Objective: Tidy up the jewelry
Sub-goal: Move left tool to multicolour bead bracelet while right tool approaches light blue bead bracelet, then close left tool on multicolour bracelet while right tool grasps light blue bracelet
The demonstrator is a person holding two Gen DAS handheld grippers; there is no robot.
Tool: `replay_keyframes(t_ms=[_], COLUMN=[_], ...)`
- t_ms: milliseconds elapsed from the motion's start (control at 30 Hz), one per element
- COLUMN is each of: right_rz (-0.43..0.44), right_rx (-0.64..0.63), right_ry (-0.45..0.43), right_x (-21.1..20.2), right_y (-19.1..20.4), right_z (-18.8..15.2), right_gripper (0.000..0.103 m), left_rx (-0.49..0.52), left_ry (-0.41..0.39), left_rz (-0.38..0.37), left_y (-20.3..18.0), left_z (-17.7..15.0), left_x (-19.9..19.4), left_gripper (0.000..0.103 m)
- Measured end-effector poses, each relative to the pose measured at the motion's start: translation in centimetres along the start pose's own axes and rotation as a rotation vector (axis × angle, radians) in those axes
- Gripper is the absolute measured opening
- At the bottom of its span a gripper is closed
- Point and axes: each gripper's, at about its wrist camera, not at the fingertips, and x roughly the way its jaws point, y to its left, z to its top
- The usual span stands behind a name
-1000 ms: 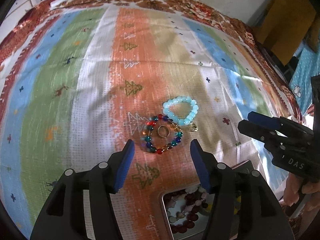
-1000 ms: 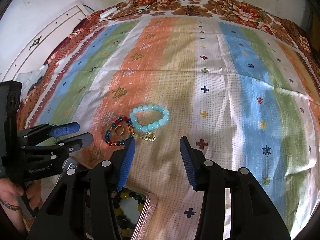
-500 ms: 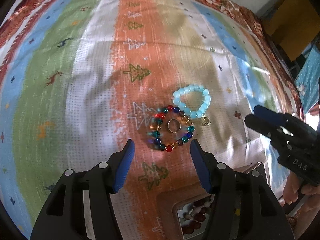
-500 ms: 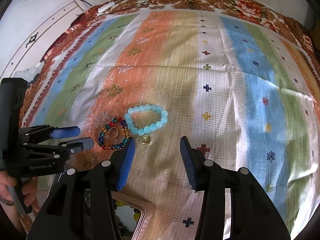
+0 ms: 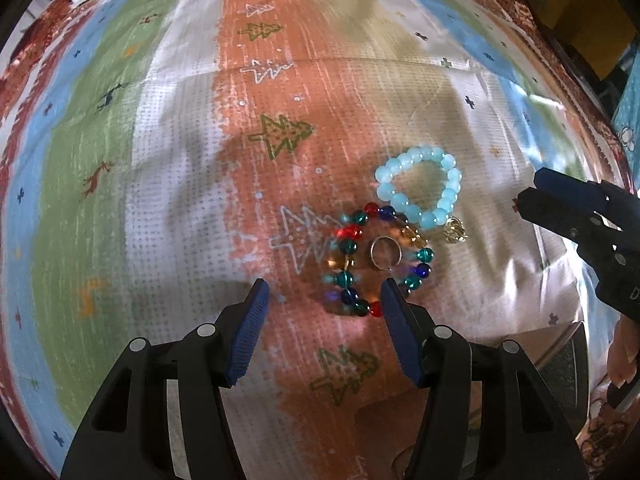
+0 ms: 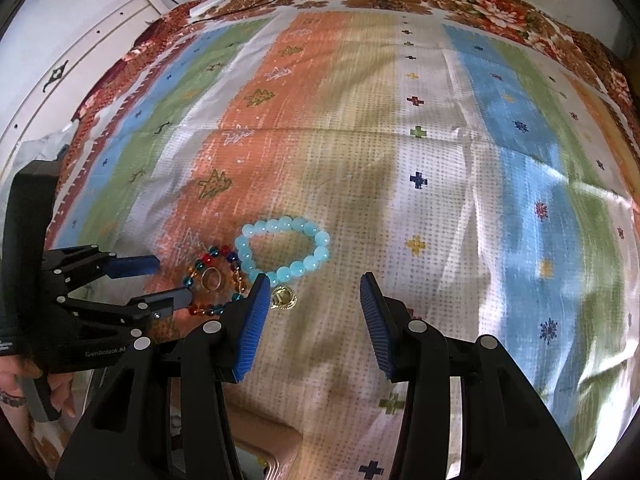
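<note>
1. A bracelet of many colours (image 5: 376, 258) lies flat on the striped cloth (image 5: 168, 160), and a small ring (image 5: 385, 253) lies inside its loop.
2. A light blue bracelet (image 5: 420, 192) lies just beside it, on the far side, and the two touch. A little gold charm (image 5: 456, 232) rests on the cloth next to the blue one.
3. The left gripper (image 5: 324, 300) points down at the cloth with its jaws apart and nothing between them. The colourful bracelet lies just past its tips, closer to the right-hand tip.
4. The right gripper (image 6: 310, 292) also has its jaws apart and holds nothing. The blue bracelet lies just ahead of its left-hand tip, and the gold charm sits right by that tip.
5. A box (image 6: 260, 446) peeks in at the near edge, under the grippers. What is in it I cannot tell.
6. A person's hand (image 6: 48, 388) holds the handle of the left gripper.
</note>
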Motion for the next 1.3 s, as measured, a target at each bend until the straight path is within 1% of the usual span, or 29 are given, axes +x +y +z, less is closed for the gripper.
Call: replay_keyframes(t_ms=[167, 300, 467, 700, 800, 833, 867, 1100, 1133, 1167, 1200, 1233, 1267, 1300], right_rz=[-0.008, -0.009, -0.011, -0.004, 0.002, -0.003, -0.006, -0.035, -0.038, -0.047, -0.062, -0.062, -0.052, -0.044], right_rx=[0.007, 0.008, 0.003, 0.007, 0.011, 0.008, 0.005, -0.032, -0.036, -0.039, -0.04, -0.037, -0.038, -0.041], right_ry=[0.01, 0.037, 0.065, 0.106, 0.109, 0.111, 0.11, 0.119, 0.119, 0.118, 0.118, 0.119, 0.126, 0.131], right_x=[1.0, 2.4, 3.9, 5.8, 6.2, 6.4, 6.4, 7.0, 7.1, 7.0, 7.0, 7.0, 7.0, 7.0], right_y=[-0.4, -0.7, -0.7, -0.8, -0.8, -0.7, -0.6, 0.0, 0.0, 0.0, -0.1, -0.3, -0.3, -0.4], right_z=[0.7, 1.3, 1.8, 2.1, 2.3, 2.4, 2.4, 2.6, 2.5, 2.5, 2.5, 2.5, 2.5, 2.4], right_gripper=[0.047, 0.047, 0.047, 0.047, 0.047, 0.047, 0.047, 0.046, 0.045, 0.038, 0.035, 0.033, 0.028, 0.025], left_rx=[0.027, 0.038, 0.086, 0.114, 0.117, 0.12, 0.118, 0.122, 0.118, 0.115, 0.114, 0.114, 0.112, 0.112], left_ry=[0.008, 0.009, 0.012, 0.027, 0.022, 0.018, 0.017, 0.011, 0.01, 0.007, 0.006, 0.005, 0.004, 0.003], left_rz=[0.02, 0.034, 0.063, 0.077, 0.082, 0.09, 0.092, 0.1, 0.101, 0.104, 0.105, 0.104, 0.105, 0.106], left_y=[-0.3, -0.4, -1.4, -1.7, -1.7, -1.7, -1.5, -1.2, -1.1, -1.0, -0.9, -0.6, -0.5, -0.4], left_z=[0.2, 0.2, 0.3, 0.9, 1.0, 0.9, 0.9, 0.7, 0.7, 0.8, 0.8, 0.7, 0.7, 0.7], left_x=[0.5, 0.5, 0.9, 1.5, 1.5, 1.5, 1.5, 1.3, 1.3, 1.2, 1.2, 1.1, 1.1, 1.1], left_gripper=[0.058, 0.058, 0.062, 0.063, 0.061, 0.057, 0.056, 0.052, 0.049, 0.046, 0.045, 0.044, 0.042, 0.041])
